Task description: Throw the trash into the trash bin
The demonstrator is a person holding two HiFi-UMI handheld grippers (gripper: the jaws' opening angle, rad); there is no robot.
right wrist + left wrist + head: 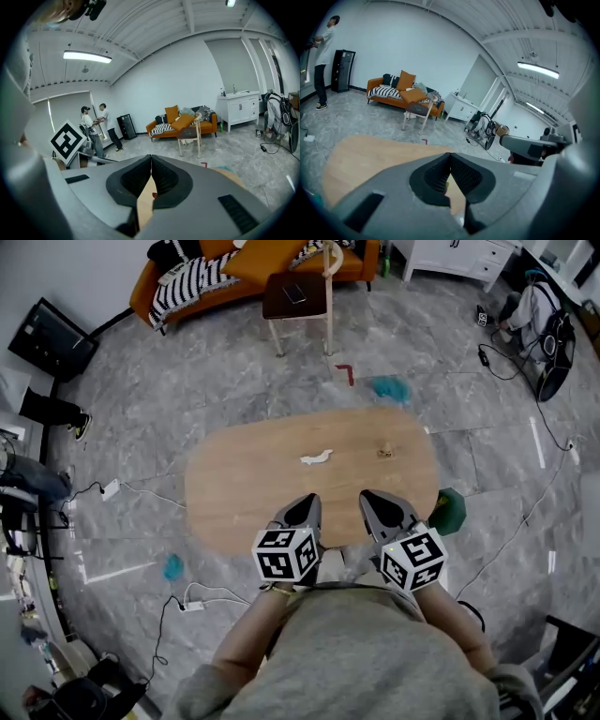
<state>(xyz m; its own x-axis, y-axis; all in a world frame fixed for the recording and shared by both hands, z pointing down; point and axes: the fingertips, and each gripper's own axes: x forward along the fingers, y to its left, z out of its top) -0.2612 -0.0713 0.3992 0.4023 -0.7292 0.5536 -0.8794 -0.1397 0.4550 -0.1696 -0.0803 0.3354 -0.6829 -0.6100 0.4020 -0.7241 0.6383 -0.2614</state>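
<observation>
a: over the near edge of an oval wooden desk, the left tongs and the right tongs hang side by side. is either one grasping anything?
b: no. both are clenched tip to tip with nothing between the pads. only bare desk top shows behind the tips.
a: and the trash?
b: a crumpled white scrap, paper or tissue by the look of it, lies on the desk ahead of the left tongs, well apart from them. a smaller brownish scrap sits ahead of the right tongs, too small to name.
a: the bin?
b: a dark green container stands on the floor, just right of the right tongs and beside the desk's edge. that is likely it.
a: how should the white scrap handle?
b: probably almost weightless, soft and quick to crush, neither fragile nor slippery. its bunched, thicker part looks the safest hold, since the thin tail may only bend or tear. the tongs would have to open first and come in low to the desk top.
</observation>
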